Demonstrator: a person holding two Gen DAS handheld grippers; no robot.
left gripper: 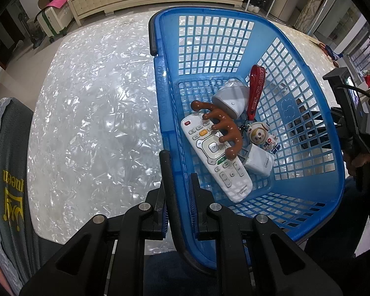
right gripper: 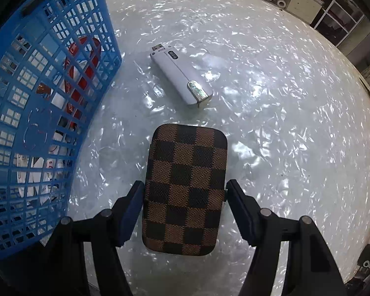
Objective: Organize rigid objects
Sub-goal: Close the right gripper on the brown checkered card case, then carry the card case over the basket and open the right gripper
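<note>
Right gripper (right gripper: 183, 208) straddles the checkered case (right gripper: 185, 190) lying flat on the bench (right gripper: 283, 123), jaws half-wide, seemingly not yet pinching; best squeezed squarely across its long sides before lifting. Left gripper (left gripper: 178, 192) clamps the basket (left gripper: 308, 197) handle. Count: one case, one white USB device (right gripper: 180, 79), one basket.

The basket (right gripper: 49, 98) is sitting on the table (right gripper: 283, 123), left of the checkered case (right gripper: 185, 190); the USB device (right gripper: 180, 76) is lying beyond the case; the remote (left gripper: 214, 157) is lying inside the basket.
</note>
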